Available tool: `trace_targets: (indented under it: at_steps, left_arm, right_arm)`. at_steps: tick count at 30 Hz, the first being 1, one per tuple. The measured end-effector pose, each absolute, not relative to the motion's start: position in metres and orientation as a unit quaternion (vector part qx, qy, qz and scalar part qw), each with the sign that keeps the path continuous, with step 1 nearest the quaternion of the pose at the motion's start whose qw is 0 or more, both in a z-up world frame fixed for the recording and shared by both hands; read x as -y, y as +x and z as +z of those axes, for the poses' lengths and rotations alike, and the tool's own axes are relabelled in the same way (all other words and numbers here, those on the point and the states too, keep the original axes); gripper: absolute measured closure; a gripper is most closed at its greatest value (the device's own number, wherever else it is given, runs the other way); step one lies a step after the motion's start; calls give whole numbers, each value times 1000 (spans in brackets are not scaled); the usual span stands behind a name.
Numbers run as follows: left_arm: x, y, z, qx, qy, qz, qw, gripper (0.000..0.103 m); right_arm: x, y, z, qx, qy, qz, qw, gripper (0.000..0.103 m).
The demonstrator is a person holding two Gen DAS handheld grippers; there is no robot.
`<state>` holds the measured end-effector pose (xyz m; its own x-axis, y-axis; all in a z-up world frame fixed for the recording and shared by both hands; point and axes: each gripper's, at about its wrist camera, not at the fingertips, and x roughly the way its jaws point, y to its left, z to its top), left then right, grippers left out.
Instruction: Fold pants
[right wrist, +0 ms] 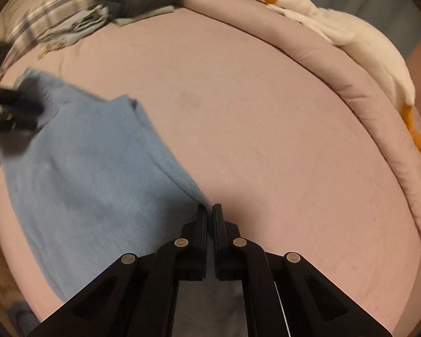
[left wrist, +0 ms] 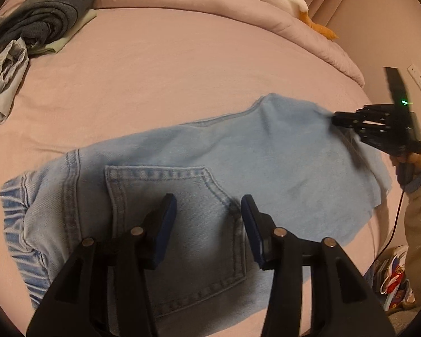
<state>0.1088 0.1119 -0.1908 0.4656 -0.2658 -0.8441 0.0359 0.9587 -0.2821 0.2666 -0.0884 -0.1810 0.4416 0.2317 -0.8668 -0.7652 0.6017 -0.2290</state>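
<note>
Light blue denim pants [left wrist: 182, 174] lie on the pink bed [left wrist: 154, 64], back pocket up, elastic waistband at the left. My left gripper [left wrist: 209, 205] is open just above the back pocket and holds nothing. My right gripper [right wrist: 209, 210] is shut on the edge of the pants' leg fabric [right wrist: 98, 168]; in the left wrist view it shows at the far right [left wrist: 336, 119], pinching the leg end. The left gripper also shows blurred at the left edge of the right wrist view [right wrist: 19, 106].
A pile of dark and grey clothes [left wrist: 47, 19] lies at the bed's far left. A white plush goose [right wrist: 350, 36] lies along the rolled pink duvet [right wrist: 379, 129] at the back right. A cable [left wrist: 398, 219] and bags [left wrist: 393, 278] are beside the bed.
</note>
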Motion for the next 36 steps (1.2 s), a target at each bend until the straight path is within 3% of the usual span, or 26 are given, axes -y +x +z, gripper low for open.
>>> trace_targets:
  at_steps: [4,6,7,10,14,21,25,36]
  left_arm:
    - [-97,104,-184,-510,-81,-87,852,56]
    - [-86,98,-179,-506,-66,-107,854,55]
    - [-80,95,-179,-505,-61,-119,853,54]
    - [-47,82,-177,-506,-41,-171,844,53]
    - [15,75,-173,-499,-12,-248,830,53]
    - [100,72,-186,-484,80,-306,816,55]
    - [108,85,-195,-491,110,-284,816,63]
    - [106,82,-201,-490,167,-261,815,61]
  right_arm:
    - [85,286,-206,-462,-272,269,800,99]
    - [100,279,-195,-440,-204,249,838,96]
    - [111,270,-187,-425,-169,240,856,92]
    - [147,221,-177,-387,-80,241,886,67]
    - [209,169,-194,-405,-15,222,887,67]
    - [392,113,-195,-370,288,59,881,67]
    - [413,101,-213,-362,348,45,864,67]
    - [423,123,-234,-380,413,64,825,67]
